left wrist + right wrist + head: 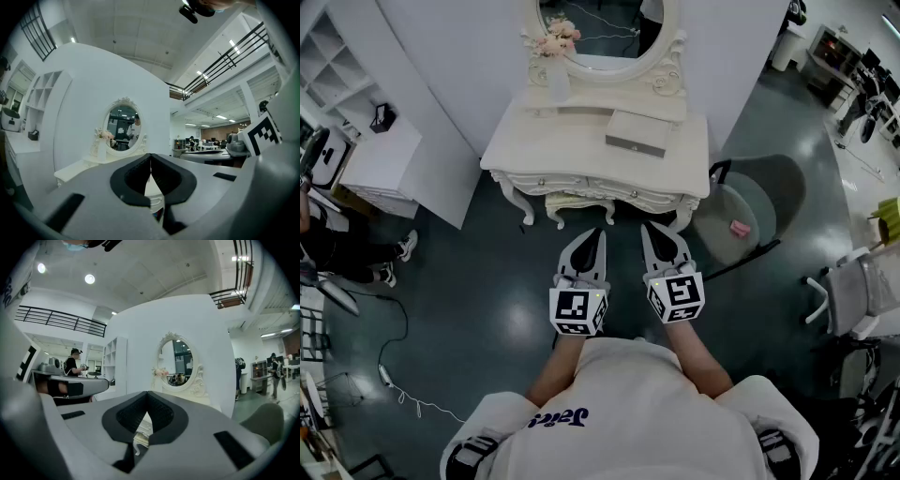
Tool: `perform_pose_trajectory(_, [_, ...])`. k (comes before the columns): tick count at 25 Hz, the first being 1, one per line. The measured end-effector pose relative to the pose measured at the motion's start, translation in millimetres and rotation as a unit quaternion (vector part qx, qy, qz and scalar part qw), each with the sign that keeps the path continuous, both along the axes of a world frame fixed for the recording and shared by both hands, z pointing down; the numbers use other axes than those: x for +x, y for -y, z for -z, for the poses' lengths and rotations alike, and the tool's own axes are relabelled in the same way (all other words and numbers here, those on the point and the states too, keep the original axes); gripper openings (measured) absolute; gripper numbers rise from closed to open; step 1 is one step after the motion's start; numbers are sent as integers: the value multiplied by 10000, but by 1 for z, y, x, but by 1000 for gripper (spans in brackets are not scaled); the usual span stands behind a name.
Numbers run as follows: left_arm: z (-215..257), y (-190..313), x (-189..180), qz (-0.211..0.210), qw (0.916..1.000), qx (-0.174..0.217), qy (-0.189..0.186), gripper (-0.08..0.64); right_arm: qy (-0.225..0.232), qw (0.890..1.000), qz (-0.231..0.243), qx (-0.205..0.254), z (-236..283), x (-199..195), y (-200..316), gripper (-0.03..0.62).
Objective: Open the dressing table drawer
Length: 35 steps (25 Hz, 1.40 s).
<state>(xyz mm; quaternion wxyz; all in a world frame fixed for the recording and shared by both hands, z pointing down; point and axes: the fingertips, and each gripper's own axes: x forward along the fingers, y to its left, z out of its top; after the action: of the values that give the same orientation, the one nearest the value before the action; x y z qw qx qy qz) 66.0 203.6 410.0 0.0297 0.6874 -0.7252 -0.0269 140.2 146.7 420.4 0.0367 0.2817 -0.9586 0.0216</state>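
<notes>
The white dressing table (684, 155) stands against a white partition, with an oval mirror (609, 28), a vase of flowers (557, 56) and a grey box (636, 133) on top. Its drawer fronts (581, 186) face me, closed. My left gripper (599, 232) and right gripper (648, 228) hover side by side, level, a short way in front of the table and touching nothing. Both are shut and empty. In the left gripper view the jaws of the left gripper (150, 158) meet, with the mirror (123, 126) beyond. In the right gripper view the right gripper (147, 394) is likewise shut, facing the mirror (177, 365).
A grey chair (769, 202) with a pink item (738, 228) on its seat stands right of the table. A white cabinet (384, 159) and a person's legs (366, 255) are at the left. A cable (394, 375) lies on the dark floor.
</notes>
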Motion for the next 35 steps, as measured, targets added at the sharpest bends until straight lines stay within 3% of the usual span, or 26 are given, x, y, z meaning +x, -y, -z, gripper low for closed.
perform_pose_trajectory(6, [-4,9,-34,-47,10000,-2,-40,15,193,9995,-148,-215,-5,-30,10,12])
perform_pose_trajectory(23, [-28,26,-130,-344,9985,-69,-430,15,-195,9987,-386,-253,-24,-123,14,12])
perform_pose_trajectory(29, [-34,59,-137,-600,9970,-183,-445,15,-209,9968,-629,-448,-30,-132,51,12])
perform_pose_trajectory(35, [-41,124,-149,-752,9962,-184,-390,15,-81,9948,-850,-562,-39,-135,117,12])
